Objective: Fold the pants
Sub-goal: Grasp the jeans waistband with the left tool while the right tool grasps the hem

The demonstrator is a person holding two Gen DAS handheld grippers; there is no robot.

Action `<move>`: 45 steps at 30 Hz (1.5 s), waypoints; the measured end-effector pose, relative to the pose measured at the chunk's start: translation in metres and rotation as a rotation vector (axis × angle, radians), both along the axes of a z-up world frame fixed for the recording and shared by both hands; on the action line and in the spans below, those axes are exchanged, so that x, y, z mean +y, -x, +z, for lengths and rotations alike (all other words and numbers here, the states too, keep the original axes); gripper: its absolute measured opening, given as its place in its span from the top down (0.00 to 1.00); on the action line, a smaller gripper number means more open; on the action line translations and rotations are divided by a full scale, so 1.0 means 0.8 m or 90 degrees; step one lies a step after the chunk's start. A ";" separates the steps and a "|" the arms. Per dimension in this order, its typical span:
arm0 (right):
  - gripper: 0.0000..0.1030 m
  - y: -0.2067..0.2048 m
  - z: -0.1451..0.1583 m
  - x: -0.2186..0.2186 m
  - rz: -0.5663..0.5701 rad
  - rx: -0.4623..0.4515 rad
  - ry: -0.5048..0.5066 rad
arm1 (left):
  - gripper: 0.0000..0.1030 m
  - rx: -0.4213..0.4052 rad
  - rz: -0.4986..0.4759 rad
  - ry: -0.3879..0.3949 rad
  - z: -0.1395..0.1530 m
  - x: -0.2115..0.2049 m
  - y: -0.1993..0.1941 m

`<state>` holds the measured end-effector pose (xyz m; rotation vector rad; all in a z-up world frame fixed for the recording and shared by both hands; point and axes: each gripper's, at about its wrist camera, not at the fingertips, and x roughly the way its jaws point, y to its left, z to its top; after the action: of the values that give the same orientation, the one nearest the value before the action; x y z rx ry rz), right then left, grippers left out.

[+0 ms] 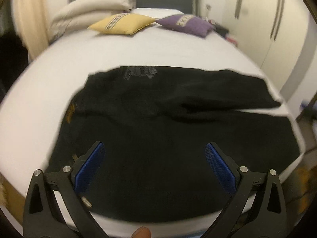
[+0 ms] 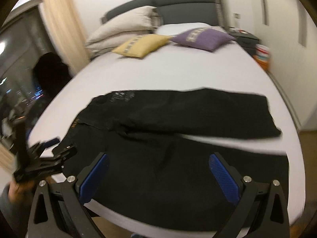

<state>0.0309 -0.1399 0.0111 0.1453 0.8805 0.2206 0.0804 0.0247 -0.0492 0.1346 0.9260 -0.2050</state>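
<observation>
Hovering above the near edge of the bed, the left gripper (image 1: 154,166) has its jaws spread wide, the blue pads (image 1: 90,166) well apart with nothing between them but dark cloth lying below. The right gripper (image 2: 158,176) is likewise spread wide and grips nothing; its blue-faced fingers (image 2: 223,178) frame the lower part of the garment from above. In the right wrist view the left gripper (image 2: 49,148) shows at the lower left, near the waistband corner of the garment, with part of the left hand (image 2: 16,191) gripping its handle; motion blur makes it unclear whether it touches the cloth.

The black pants (image 1: 158,119) lie spread flat across the foot of the bed, waistband toward the left and both legs running to the right. The legs part into a narrow wedge on the right side, where a strip of pale sheet shows between them. A faded grey patch marks the far leg near the waist.

Beneath them is the white sheet of the bed (image 2: 178,69). Farther back rest a yellow cushion (image 2: 140,44) and a purple cushion (image 2: 204,37), just beside each other, with cream pillows (image 2: 122,27) stacked at the left against a dark grey headboard (image 2: 186,4). A beige curtain (image 2: 59,23) hangs at the left beside a dark window (image 2: 19,59).
</observation>
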 end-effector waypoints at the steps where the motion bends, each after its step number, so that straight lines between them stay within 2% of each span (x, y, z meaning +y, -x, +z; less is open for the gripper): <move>1: 0.00 -0.014 0.003 -0.008 0.022 -0.009 0.003 | 0.00 0.016 -0.021 -0.019 -0.002 0.001 -0.022; 3: 0.00 -0.037 0.006 -0.019 0.055 -0.022 0.016 | 0.00 0.036 -0.036 -0.041 0.000 0.013 -0.076; 7: 0.00 -0.099 0.004 -0.040 0.142 -0.021 0.035 | 0.00 0.020 -0.053 -0.088 0.004 0.042 -0.190; 10: 0.06 -0.141 -0.008 -0.051 0.204 -0.017 0.043 | 0.00 0.059 -0.099 -0.075 -0.008 0.062 -0.275; 13: 0.10 -0.182 -0.028 -0.063 0.241 0.001 0.058 | 0.00 0.101 -0.130 -0.125 -0.034 0.072 -0.350; 15: 0.14 -0.212 -0.046 -0.070 0.261 0.017 0.052 | 0.00 0.124 -0.156 -0.135 -0.052 0.075 -0.381; 18: 0.19 -0.250 -0.070 -0.075 0.290 0.036 0.060 | 0.09 0.150 -0.187 -0.134 -0.075 0.076 -0.413; 21: 0.21 -0.284 -0.087 -0.074 0.313 0.048 0.066 | 0.23 0.194 -0.220 -0.128 -0.102 0.075 -0.446; 25: 0.25 -0.320 -0.102 -0.061 0.348 0.066 0.069 | 0.26 0.241 -0.259 -0.152 -0.136 0.075 -0.474; 30: 0.25 -0.354 -0.114 -0.043 0.376 0.081 0.087 | 0.27 0.261 -0.269 -0.138 -0.151 0.079 -0.501; 32: 0.29 -0.361 -0.118 -0.036 0.385 0.087 0.091 | 0.46 0.277 -0.285 -0.124 -0.157 0.078 -0.505; 33: 0.30 -0.365 -0.119 -0.033 0.388 0.091 0.091 | 0.49 0.277 -0.290 -0.122 -0.158 0.076 -0.506; 36: 0.32 -0.371 -0.117 -0.020 0.401 0.092 0.091 | 0.77 0.263 -0.298 -0.118 -0.154 0.073 -0.506; 37: 0.34 -0.373 -0.117 -0.017 0.405 0.092 0.094 | 0.86 0.251 -0.302 -0.120 -0.152 0.070 -0.503; 39: 0.34 -0.382 -0.118 -0.011 0.409 0.094 0.099 | 0.88 0.208 -0.304 -0.149 -0.147 0.066 -0.493; 45: 0.35 -0.399 -0.122 0.009 0.425 0.111 0.102 | 0.90 0.046 -0.291 -0.185 -0.111 0.073 -0.455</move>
<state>0.3501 -0.1326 -0.0865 -0.2900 1.0956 0.7649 0.4443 0.0831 -0.1383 0.6134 0.9839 -0.4993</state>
